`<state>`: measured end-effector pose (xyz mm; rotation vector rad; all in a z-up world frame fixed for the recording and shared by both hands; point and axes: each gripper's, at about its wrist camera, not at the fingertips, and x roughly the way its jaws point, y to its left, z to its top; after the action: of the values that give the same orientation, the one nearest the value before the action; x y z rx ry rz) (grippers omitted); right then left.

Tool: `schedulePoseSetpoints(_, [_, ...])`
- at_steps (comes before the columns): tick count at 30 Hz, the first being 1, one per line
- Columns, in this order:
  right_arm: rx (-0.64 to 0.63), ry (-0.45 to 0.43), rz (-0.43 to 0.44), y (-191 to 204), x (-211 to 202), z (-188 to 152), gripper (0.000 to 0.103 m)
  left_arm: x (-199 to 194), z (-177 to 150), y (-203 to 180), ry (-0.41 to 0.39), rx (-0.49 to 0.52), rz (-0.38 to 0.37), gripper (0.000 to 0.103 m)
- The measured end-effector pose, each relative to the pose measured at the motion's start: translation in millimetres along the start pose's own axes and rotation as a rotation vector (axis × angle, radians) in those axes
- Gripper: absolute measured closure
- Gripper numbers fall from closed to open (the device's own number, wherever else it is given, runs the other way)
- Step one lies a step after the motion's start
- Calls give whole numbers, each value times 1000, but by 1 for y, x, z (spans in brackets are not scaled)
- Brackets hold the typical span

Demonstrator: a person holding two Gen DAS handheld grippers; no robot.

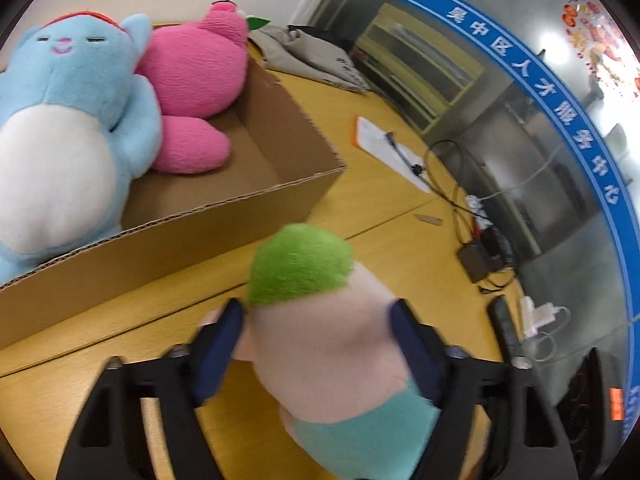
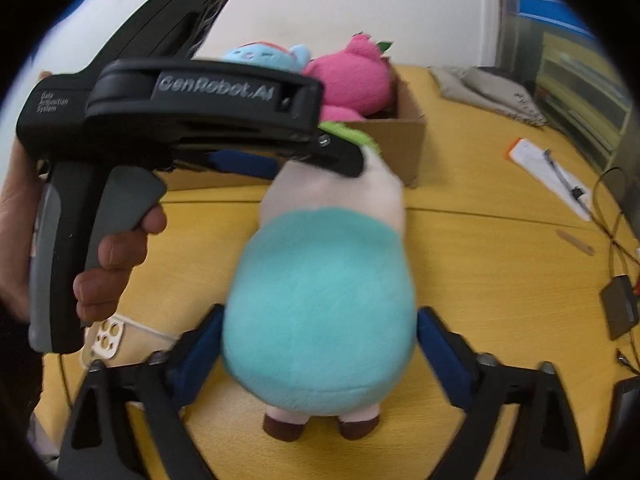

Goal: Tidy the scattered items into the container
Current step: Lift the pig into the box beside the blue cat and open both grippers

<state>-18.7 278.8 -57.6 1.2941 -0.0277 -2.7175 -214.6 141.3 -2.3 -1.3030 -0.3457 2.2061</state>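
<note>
- Blue-padded fingers (image 1: 224, 340) of the left gripper (image 1: 318, 336) are seen on both flanks of the plush doll (image 1: 320, 344), right at its pale upper body just under the green hair; the pads look pressed into the plush, so it's counted as pinched.
- Right gripper (image 2: 318, 348) is set round the doll's teal lower body, its blue pads (image 2: 200, 352) just at the sides; whether they actually squeeze it can't be told, too blurry.
- The doll is stood upright on the yellow wooden table (image 1: 380, 248), brown feet on the top in the right wrist view.
- A hand (image 2: 116, 256) is wrapped round the left gripper's grey handle, at about 9 o'clock in that view.
- Cardboard box (image 1: 280, 148) is found at 11 o'clock from the doll, well apart, already loaded with a blue plush (image 1: 68, 128) and a pink plush (image 1: 196, 76).
- Papers with a pen (image 1: 384, 148) and cables (image 1: 460, 200) are left at 2 o'clock.
</note>
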Motion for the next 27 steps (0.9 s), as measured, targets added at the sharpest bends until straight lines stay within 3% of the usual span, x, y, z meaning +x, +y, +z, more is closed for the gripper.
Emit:
schedulePoseSetpoints(7, [-37, -11, 17, 3, -1, 0, 30, -18, 3, -9, -27, 32, 18, 48])
schedulePoseSetpoints(14, [-26, -105, 58, 5, -21, 20, 31, -72, 28, -30, -135, 117, 30, 55])
schedulePoseSetpoints(21, [-125, -296, 50, 19, -47, 85, 31, -132, 92, -42, -284, 228, 87, 55])
schedulePoseSetpoints(27, [-201, -436, 13, 17, -24, 155, 31, -139, 160, -22, -356, 264, 143, 55])
